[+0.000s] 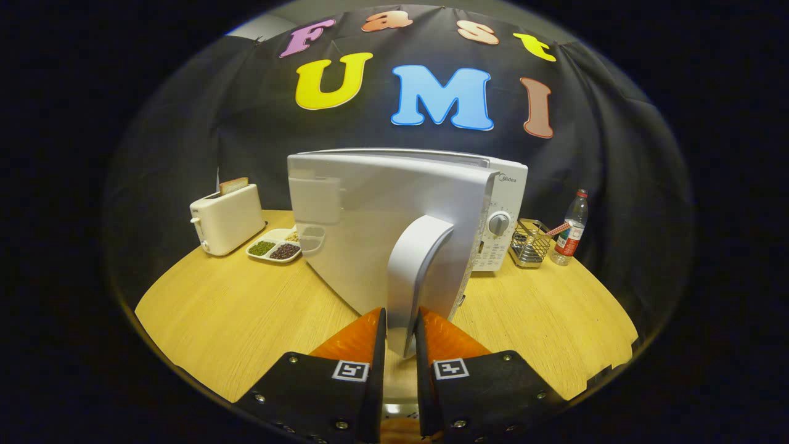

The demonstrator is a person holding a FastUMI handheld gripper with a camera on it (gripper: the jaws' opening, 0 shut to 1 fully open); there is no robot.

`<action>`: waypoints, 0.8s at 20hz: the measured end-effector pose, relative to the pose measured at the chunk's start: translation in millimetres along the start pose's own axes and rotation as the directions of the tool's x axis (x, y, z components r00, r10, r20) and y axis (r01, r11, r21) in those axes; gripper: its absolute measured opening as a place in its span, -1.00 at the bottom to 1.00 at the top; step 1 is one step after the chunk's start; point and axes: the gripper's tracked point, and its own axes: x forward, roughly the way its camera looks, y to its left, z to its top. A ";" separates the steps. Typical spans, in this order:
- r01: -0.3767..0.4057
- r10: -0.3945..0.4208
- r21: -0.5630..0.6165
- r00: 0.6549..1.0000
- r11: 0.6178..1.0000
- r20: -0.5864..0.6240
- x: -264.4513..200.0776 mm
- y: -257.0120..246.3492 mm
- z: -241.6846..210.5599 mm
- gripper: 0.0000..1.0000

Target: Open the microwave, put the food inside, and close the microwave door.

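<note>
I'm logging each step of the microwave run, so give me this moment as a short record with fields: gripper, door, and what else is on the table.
gripper: gripper closed on the door handle, one finger on each side of its lower end
door: microwave door swung open toward the camera
microwave: white, control dial beside the door
left of door: toaster with a slice of bread in the slot; divided tray of beans beside it
right of microwave: wire basket, then a water bottle
surface: wooden table
</note>
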 end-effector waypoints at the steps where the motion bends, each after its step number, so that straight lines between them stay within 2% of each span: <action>1: -0.012 0.012 -0.012 1.000 1.000 0.000 -5.1 7.9 -2.6 -0.52; 6: -0.072 0.072 -0.035 0.997 0.997 0.005 -25.5 47.8 -6.1 -0.52; 16: -0.139 0.141 -0.076 0.990 0.987 0.018 -62.4 127.1 -16.4 -0.51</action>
